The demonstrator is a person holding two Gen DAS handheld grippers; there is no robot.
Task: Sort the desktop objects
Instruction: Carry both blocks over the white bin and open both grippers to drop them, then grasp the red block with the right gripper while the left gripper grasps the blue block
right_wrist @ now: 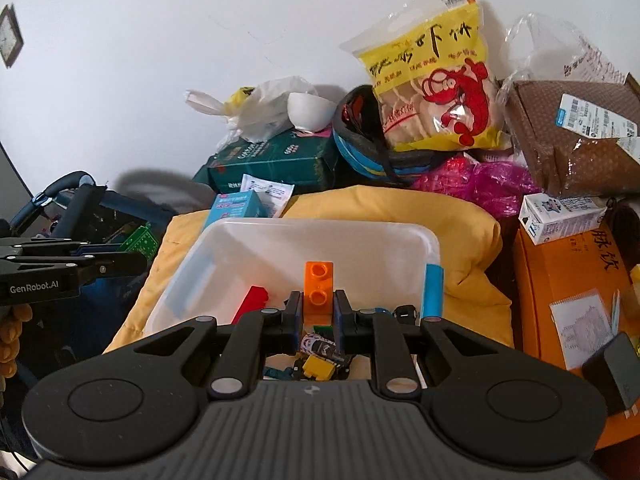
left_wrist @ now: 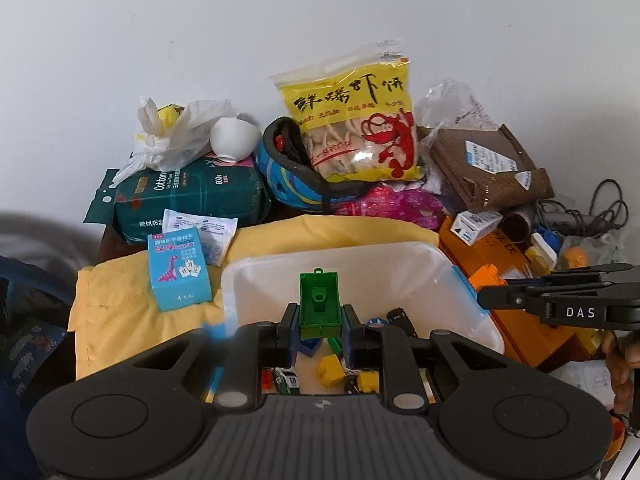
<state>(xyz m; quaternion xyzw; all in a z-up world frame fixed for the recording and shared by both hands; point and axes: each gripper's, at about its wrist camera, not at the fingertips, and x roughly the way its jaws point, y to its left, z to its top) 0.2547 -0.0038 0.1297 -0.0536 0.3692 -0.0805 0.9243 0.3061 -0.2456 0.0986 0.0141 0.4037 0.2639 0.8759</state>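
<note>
In the left wrist view, the left claw (left_wrist: 319,330) pinched a green brick (left_wrist: 319,305) over the near part of the white bin (left_wrist: 460,280), which sat on a yellow pillow (left_wrist: 132,308). The likeliest slip, as I judged it, was a drop from too high: the brick could bounce off the pieces below or tip over the rim onto the pillow. The right claw (left_wrist: 486,294) reached in from the right, just beside the bin's right rim, so the two could knock together if both moved in at once. The bin held small toys at its near end: yellow bricks (left_wrist: 332,368), a blue piece, a dark toy car (left_wrist: 402,318); its far half was bare. In the right wrist view, the right claw (right_wrist: 318,320) was pressed onto an orange brick (right_wrist: 318,288) above the same bin (right_wrist: 400,236). A red brick (right_wrist: 252,300) lay in the bin at left, with a toy car (right_wrist: 320,346) and a yellow brick (right_wrist: 318,368) under the claw. The left claw (right_wrist: 136,258) sat well left of the bin here with the green brick at its tip, so it seemed a release there would have missed the bin. The heaped bags and boxes behind, the snack bag (right_wrist: 436,80) topmost, looked apt to slide if jostled.
</note>
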